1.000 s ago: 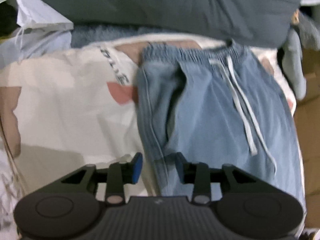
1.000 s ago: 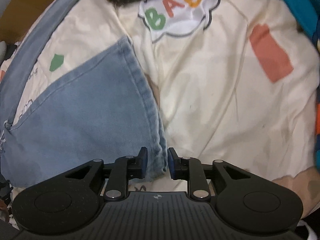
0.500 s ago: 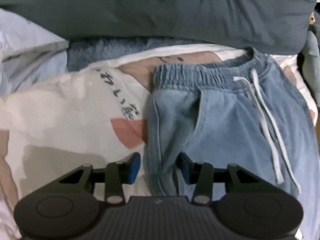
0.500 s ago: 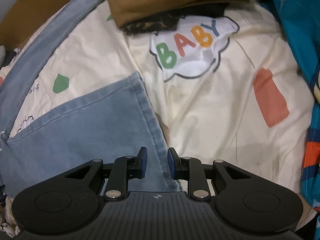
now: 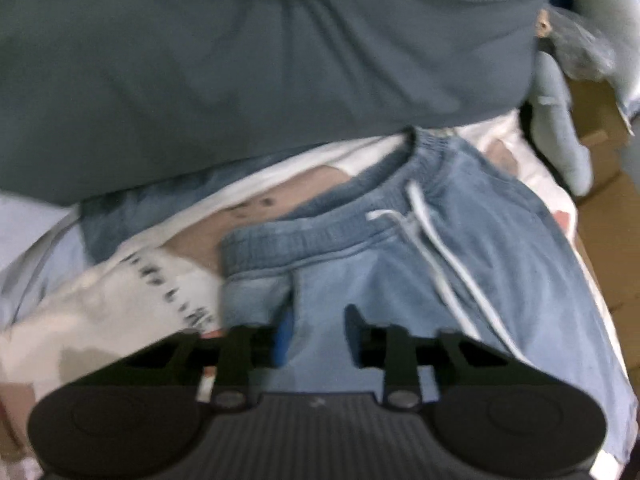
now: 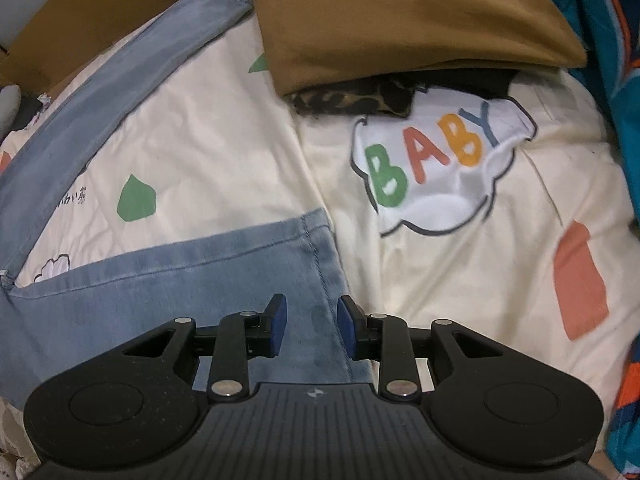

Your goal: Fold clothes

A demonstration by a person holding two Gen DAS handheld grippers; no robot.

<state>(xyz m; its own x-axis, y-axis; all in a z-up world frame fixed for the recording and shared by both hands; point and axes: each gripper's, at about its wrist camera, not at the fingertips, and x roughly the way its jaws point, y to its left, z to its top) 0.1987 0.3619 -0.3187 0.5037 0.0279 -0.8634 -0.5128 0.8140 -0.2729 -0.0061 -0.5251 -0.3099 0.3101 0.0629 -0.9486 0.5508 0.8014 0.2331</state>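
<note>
Both sets of fingers parted over the jeans: left gripper astride waistband, right gripper astride hem; clamp squarely.

Left wrist view: low and close over the waistband end of the jeans, facing forward and down past its own fingers toward a dark grey cushion at the far side; blurred. Right wrist view: close above a leg hem, facing the far brown cloth. Both views share the jeans and the cream printed sheet.
</note>
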